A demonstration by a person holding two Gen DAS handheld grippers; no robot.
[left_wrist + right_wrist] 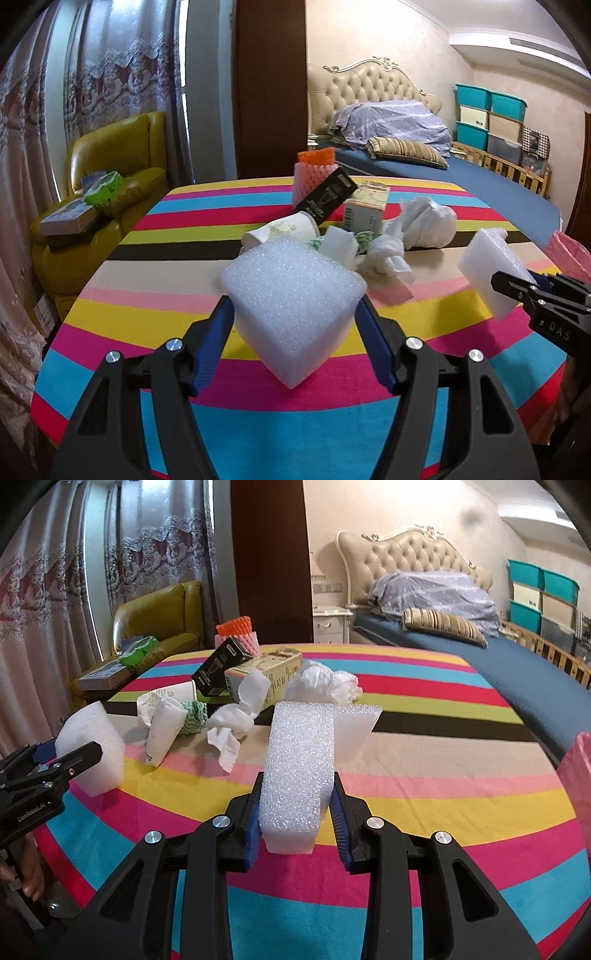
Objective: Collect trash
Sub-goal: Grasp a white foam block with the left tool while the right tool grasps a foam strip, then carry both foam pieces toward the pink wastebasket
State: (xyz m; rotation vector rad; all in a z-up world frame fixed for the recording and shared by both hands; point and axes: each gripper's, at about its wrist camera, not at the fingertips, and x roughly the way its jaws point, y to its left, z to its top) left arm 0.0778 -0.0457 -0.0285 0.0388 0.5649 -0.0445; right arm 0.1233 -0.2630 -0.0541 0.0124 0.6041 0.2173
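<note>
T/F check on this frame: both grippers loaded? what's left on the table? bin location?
1. The left gripper holds a white foam block. True.
2. The right gripper is empty. False: it is shut on a white foam slab.
3. A paper cup lies on its side on the striped table. True.
4. The black box lies flat, apart from the pile. False: it leans tilted among the other trash.
5. The pink bag shows at the right edge in the right wrist view. True.
</note>
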